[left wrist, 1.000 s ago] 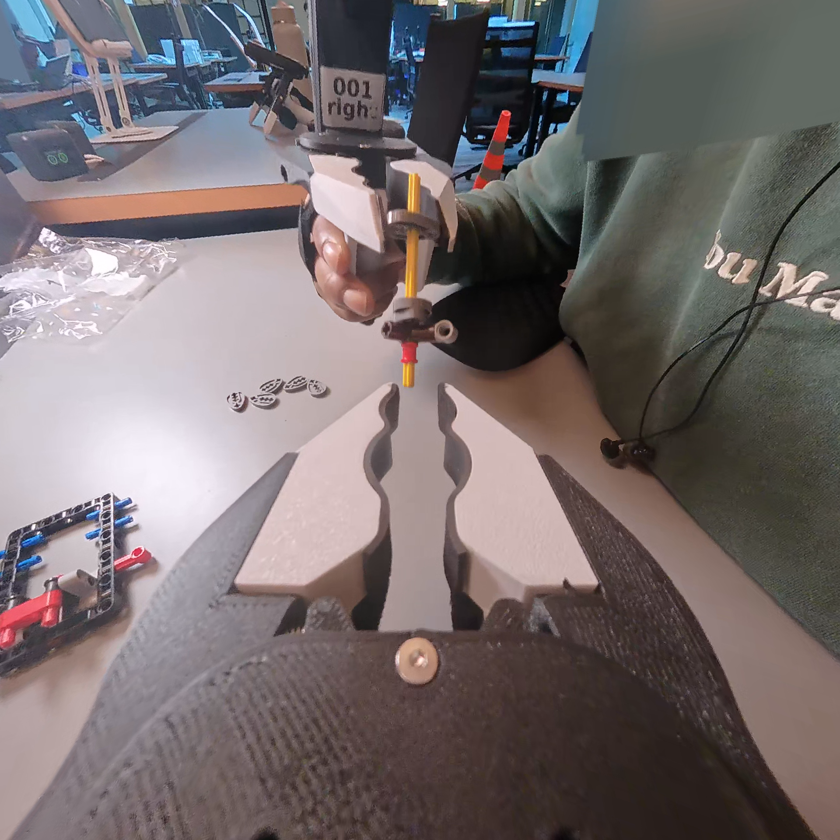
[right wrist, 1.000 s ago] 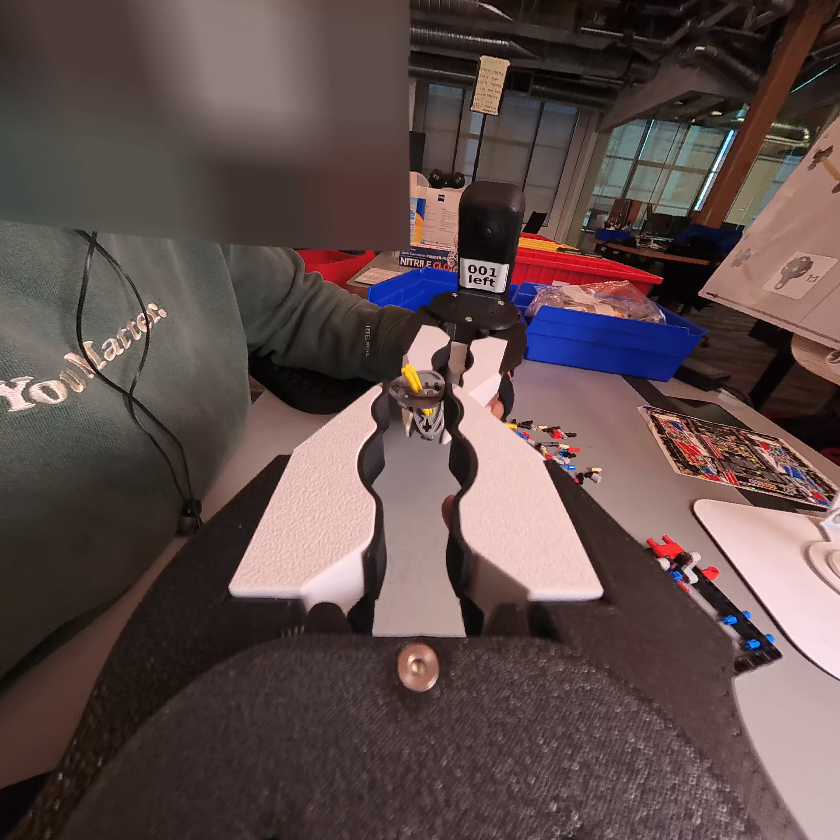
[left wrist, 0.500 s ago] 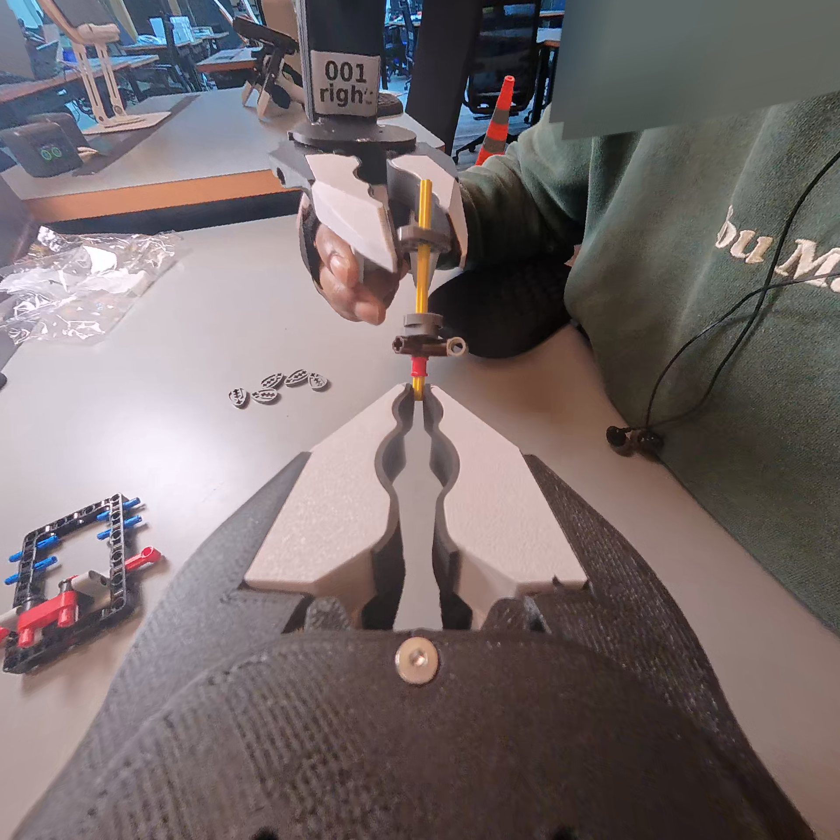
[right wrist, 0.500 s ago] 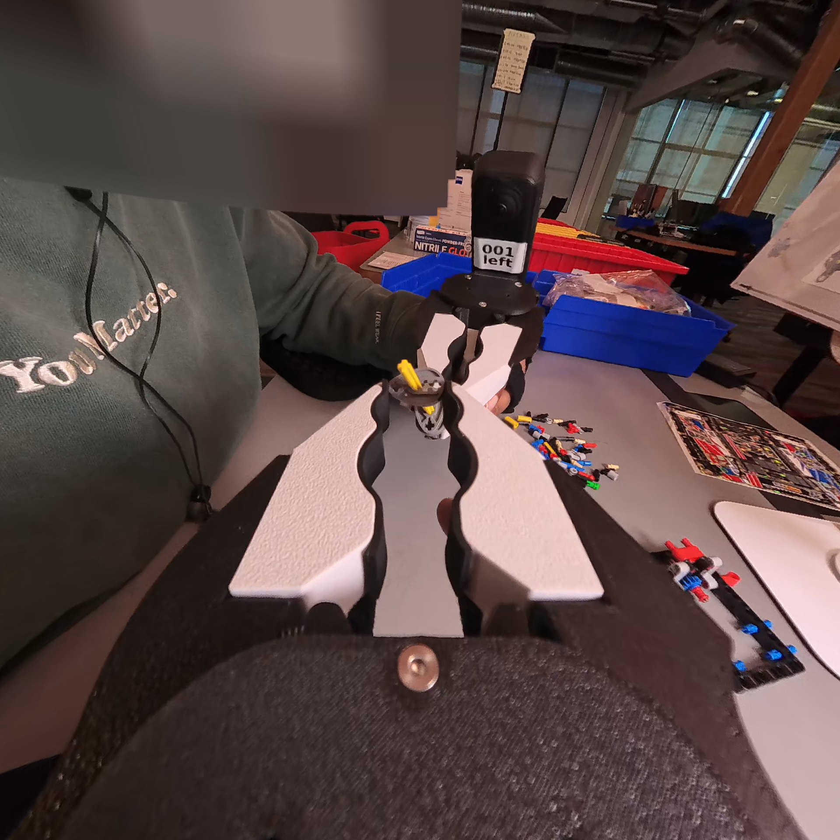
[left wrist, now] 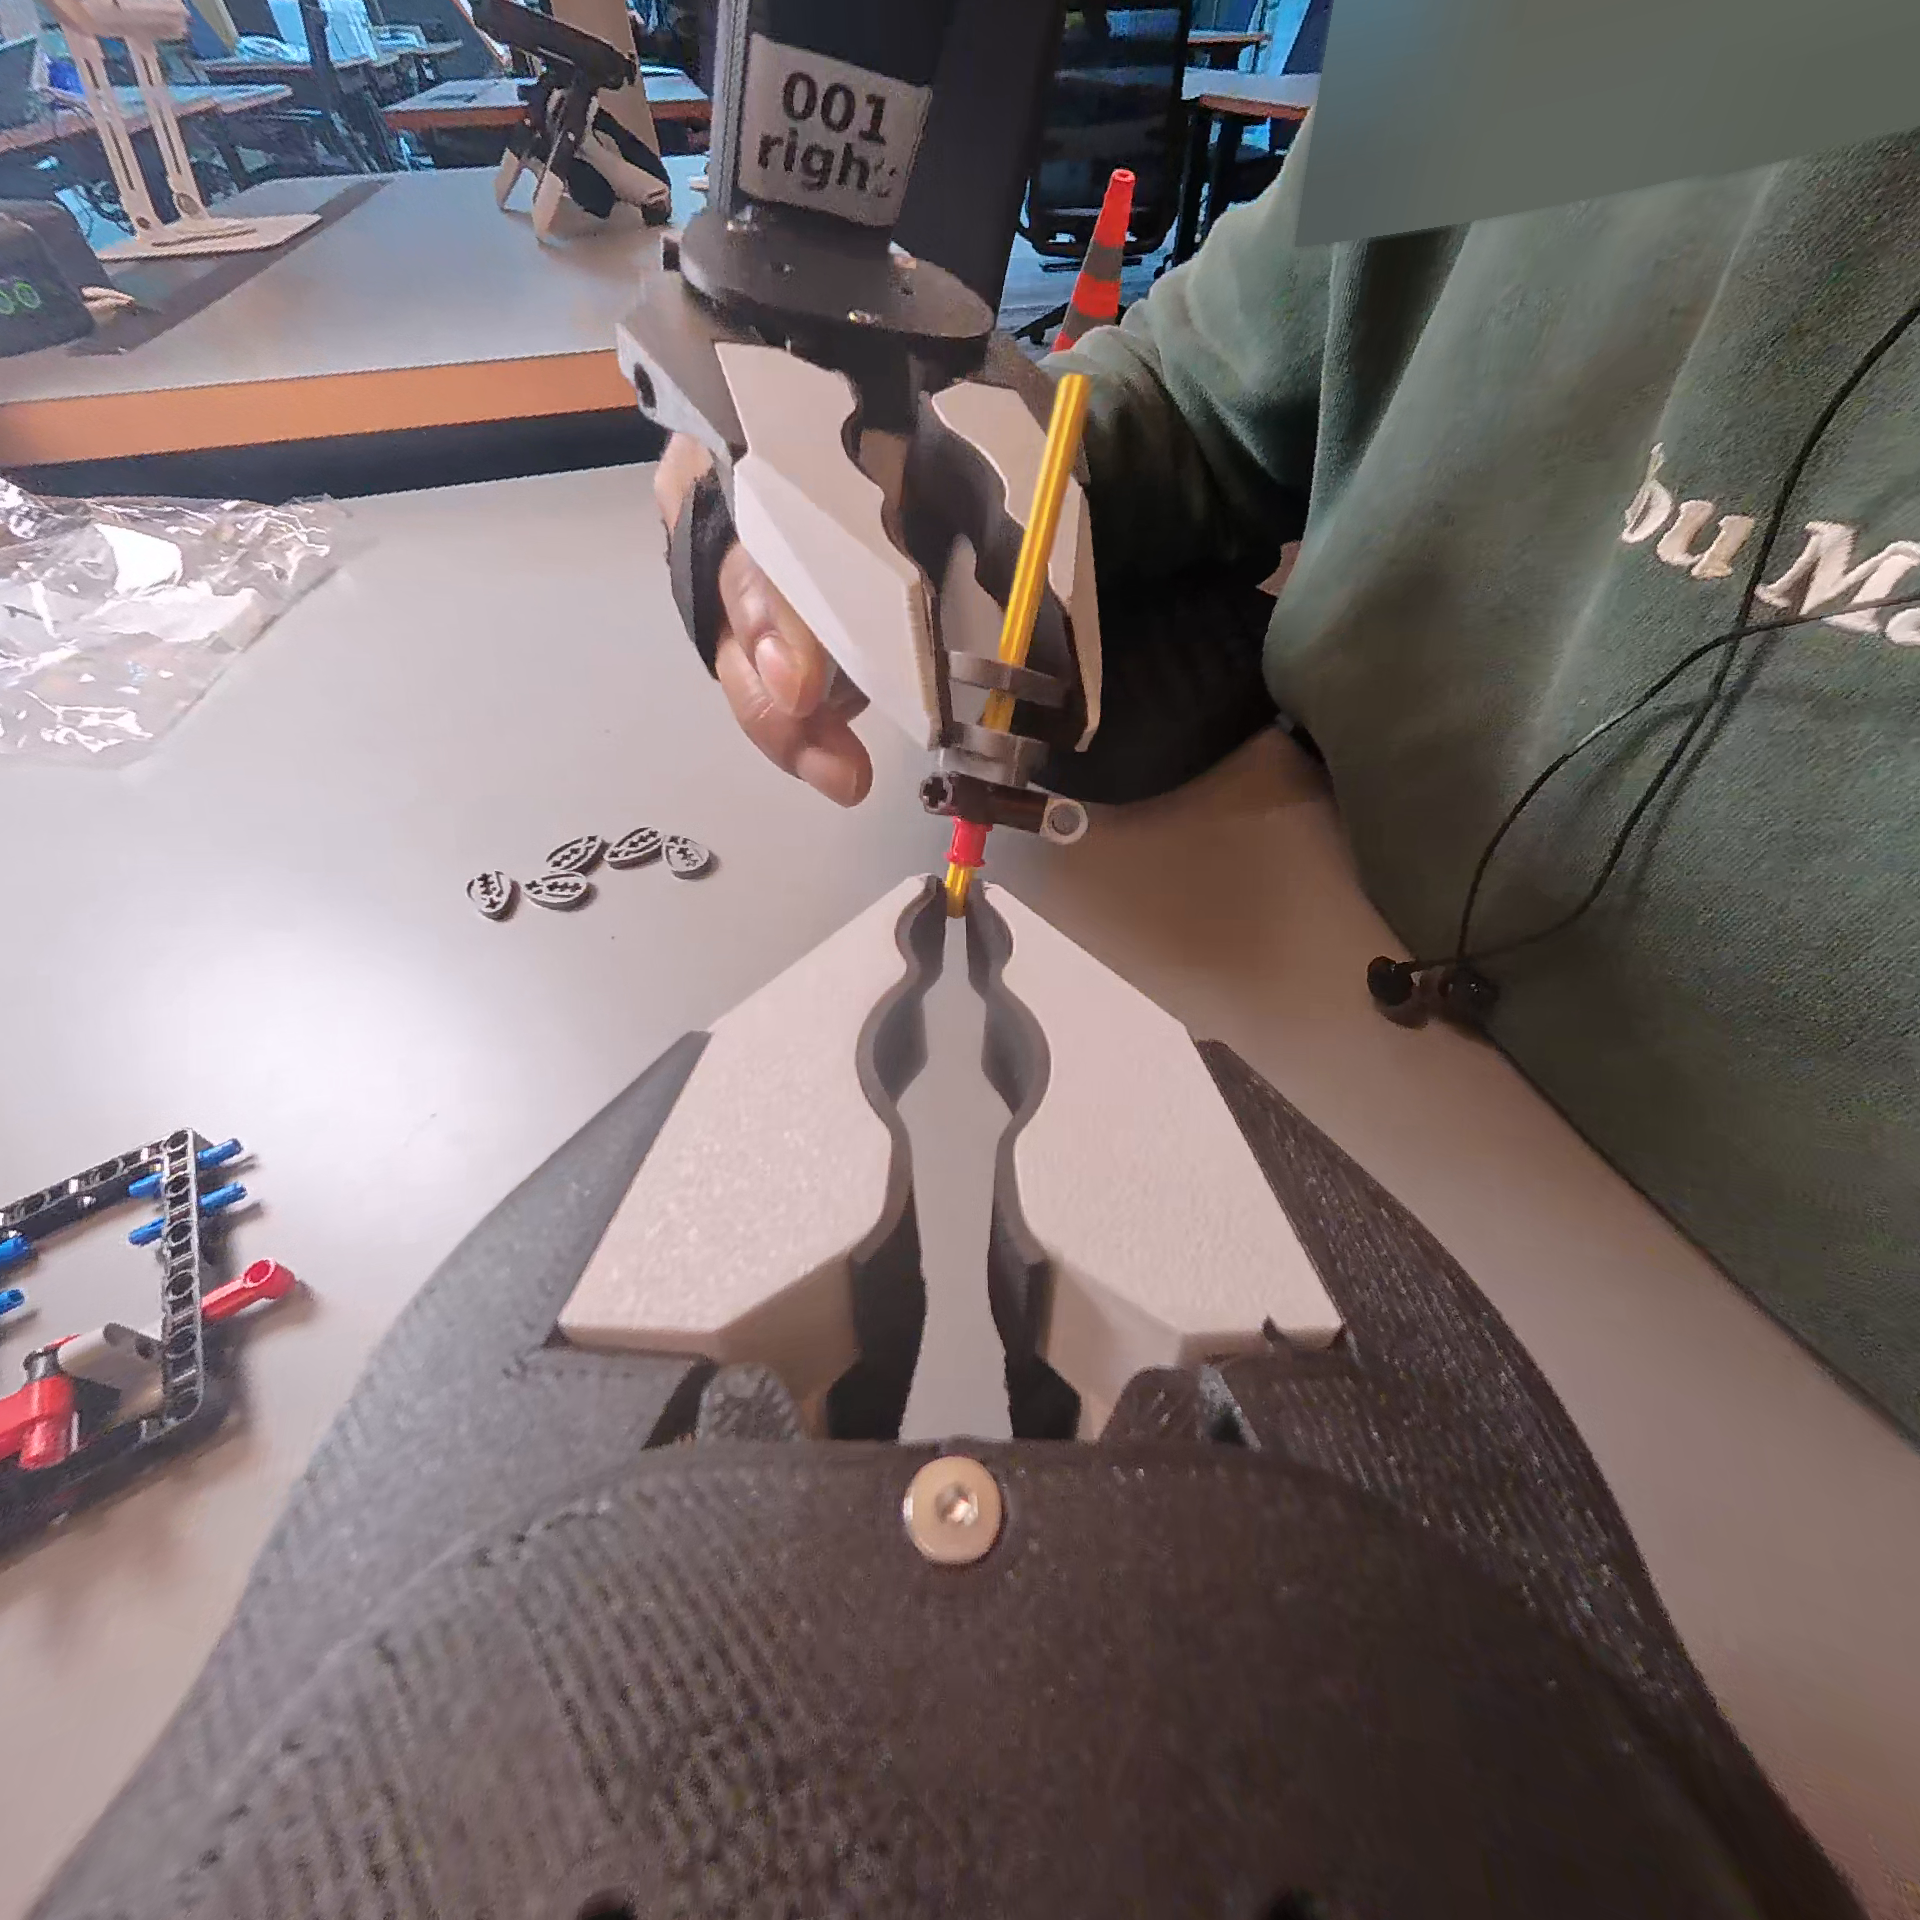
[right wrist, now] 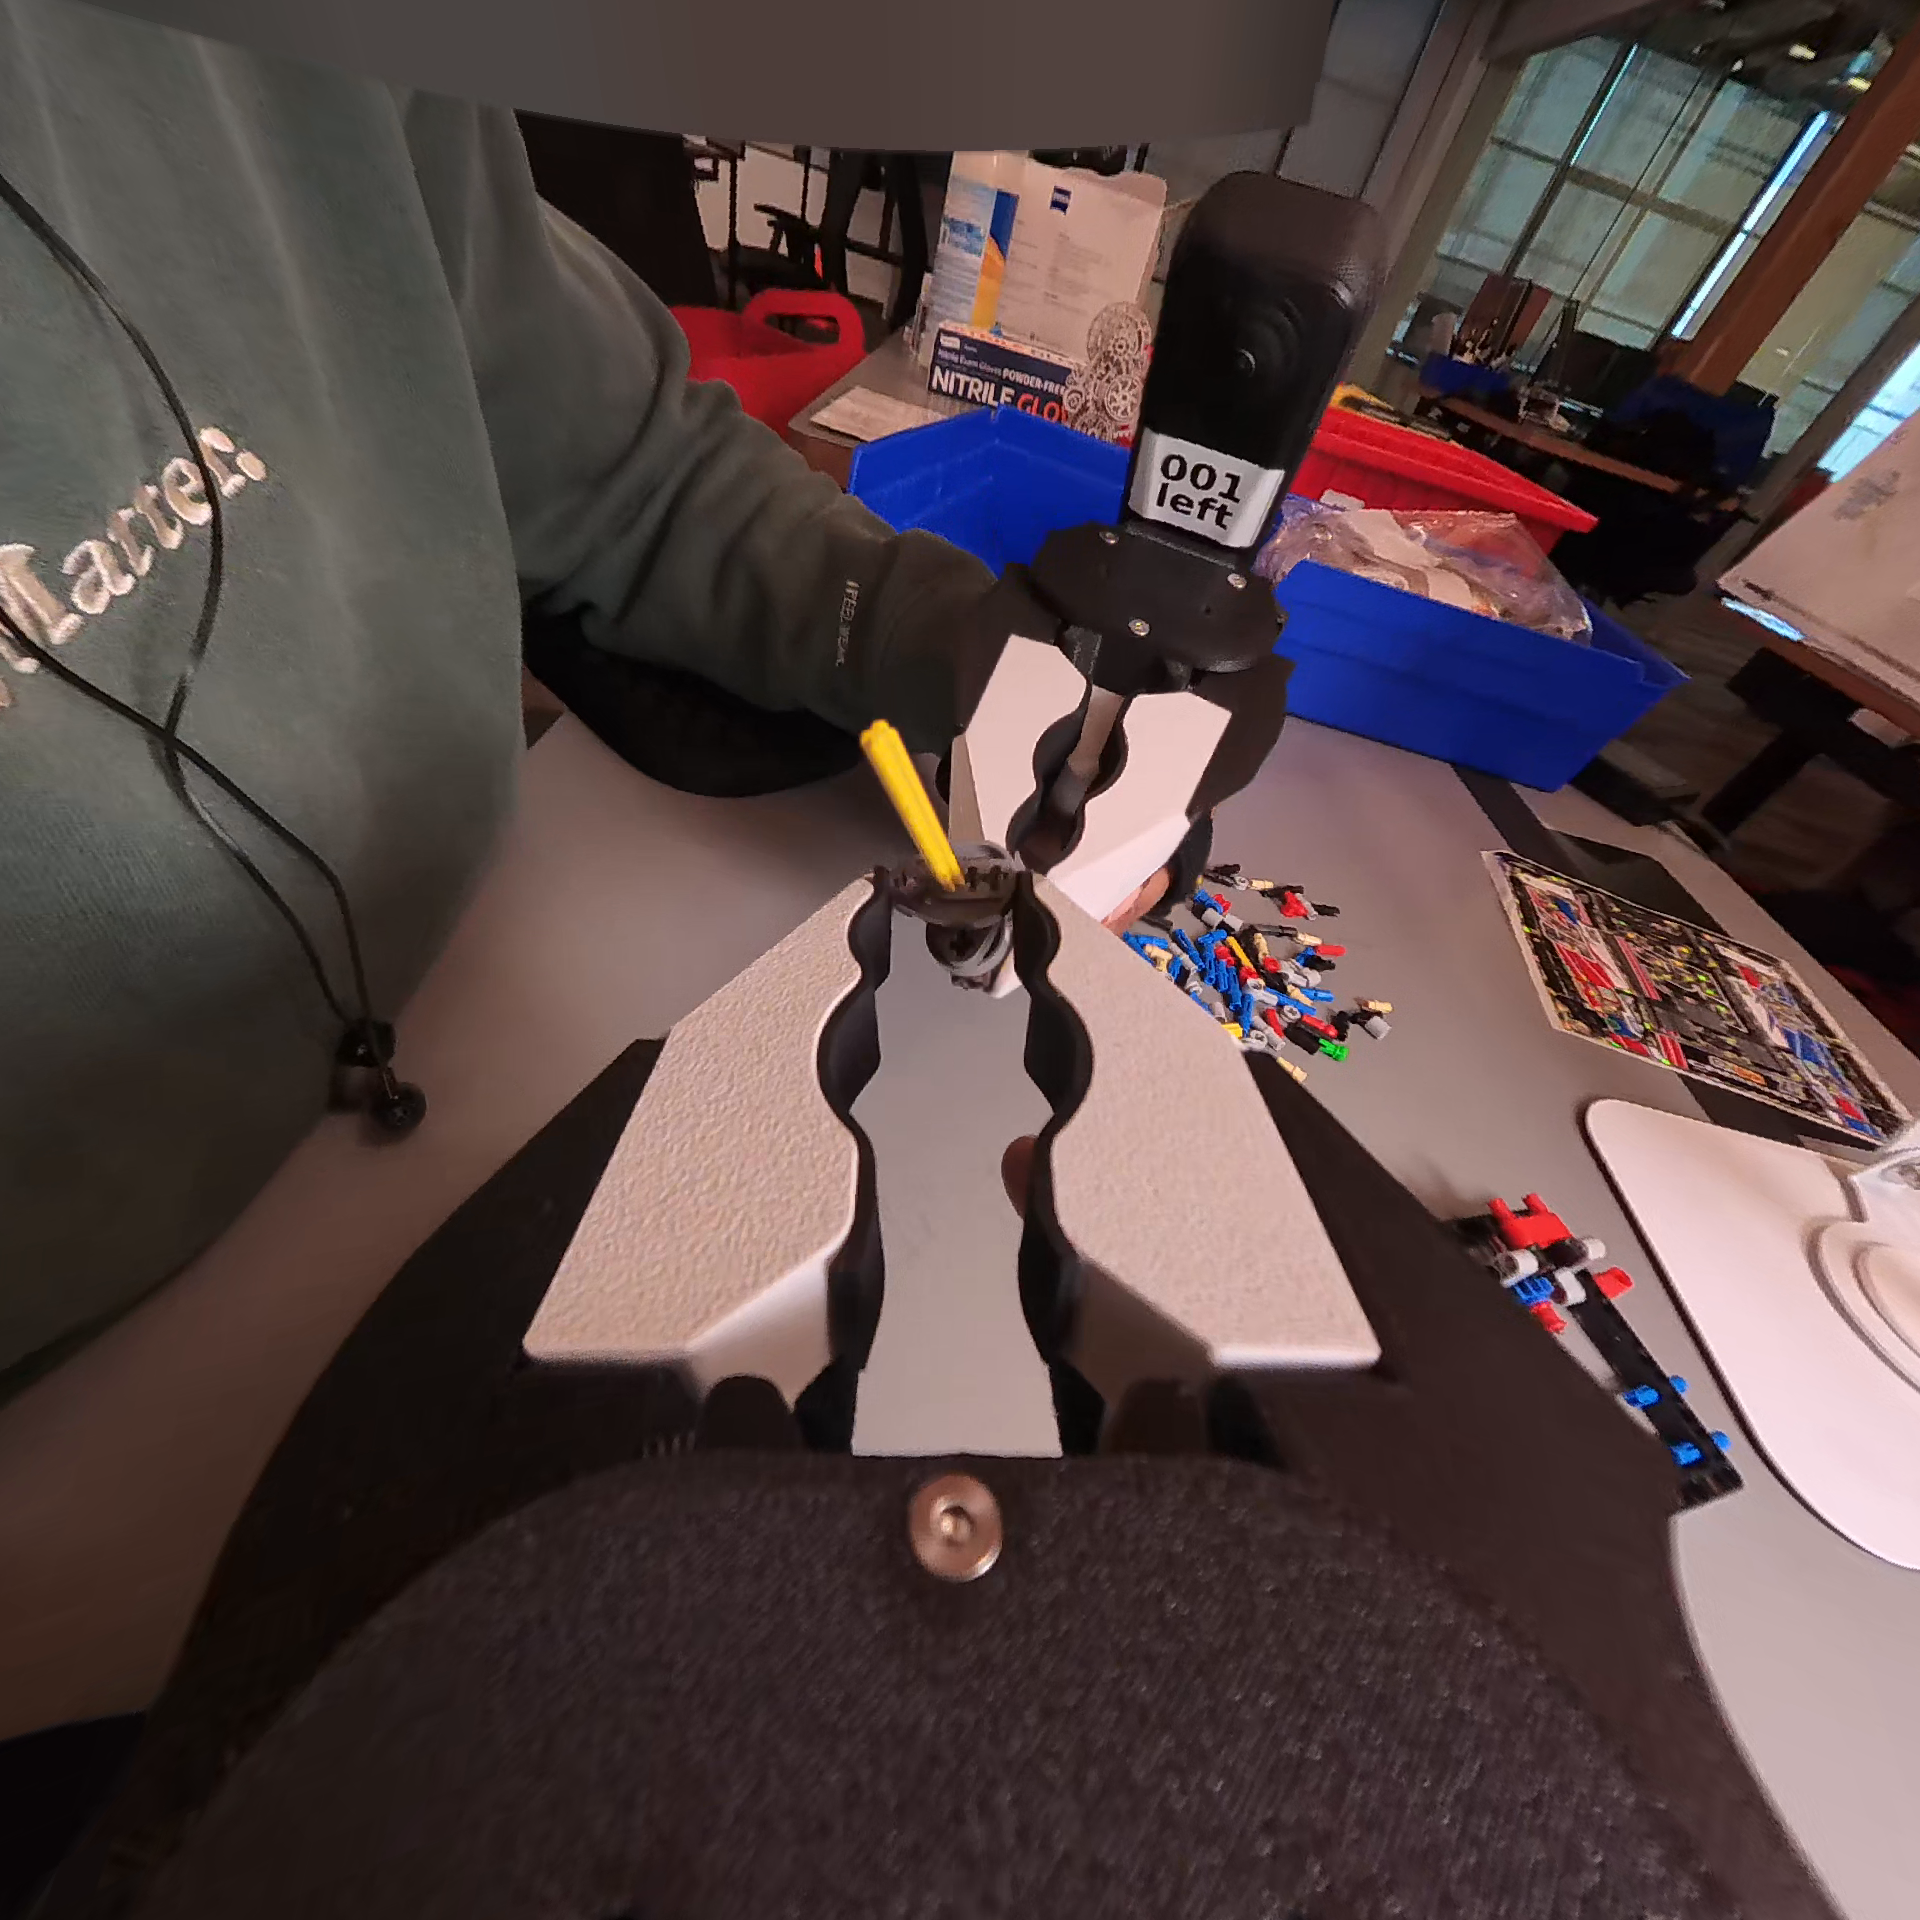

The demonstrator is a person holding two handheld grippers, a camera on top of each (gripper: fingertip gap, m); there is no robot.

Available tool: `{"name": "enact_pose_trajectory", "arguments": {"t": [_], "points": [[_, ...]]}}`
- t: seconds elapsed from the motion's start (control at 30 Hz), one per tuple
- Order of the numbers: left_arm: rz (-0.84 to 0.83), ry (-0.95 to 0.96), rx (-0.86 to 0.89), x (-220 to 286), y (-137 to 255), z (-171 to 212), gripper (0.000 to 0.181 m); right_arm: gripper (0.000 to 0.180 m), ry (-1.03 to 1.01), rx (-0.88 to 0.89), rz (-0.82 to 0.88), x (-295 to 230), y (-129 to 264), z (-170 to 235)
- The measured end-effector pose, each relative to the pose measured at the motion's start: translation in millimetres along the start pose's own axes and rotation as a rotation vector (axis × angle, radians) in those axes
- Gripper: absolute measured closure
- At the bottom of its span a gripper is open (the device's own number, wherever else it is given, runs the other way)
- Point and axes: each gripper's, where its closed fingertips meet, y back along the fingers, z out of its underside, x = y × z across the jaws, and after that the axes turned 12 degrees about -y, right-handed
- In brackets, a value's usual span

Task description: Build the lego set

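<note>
Two grippers pinching one yellow stick, left gripper its low tip, right gripper its grey rings, white labels on both, loose bricks only in right view.

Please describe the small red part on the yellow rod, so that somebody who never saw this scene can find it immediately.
Find the two grippers meeting tip to tip above the grey table; a thin yellow rod runs between them. Follow it down from the right gripper, past the grey rings and the dark crosswise connector. The red bush sits just below, the rod's only red piece, right above the left gripper.
</note>
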Motion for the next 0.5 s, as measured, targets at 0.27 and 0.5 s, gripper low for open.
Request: {"name": "enact_pose_trajectory", "arguments": {"t": [0.27, 0.5], "points": [[0.0, -0.003, -0.037, 0.5, -5.8, 10.8, 0.179, 0.157, 0.019, -0.127, 0.03, -0.4, -4.0, 13.4], [-0.005, -0.005, -0.062, 0.3, -8.6, 17.3, 0.179, 0.158, 0.046, -0.211, 0.056, -0.4, -7.4, 23.4]]}}
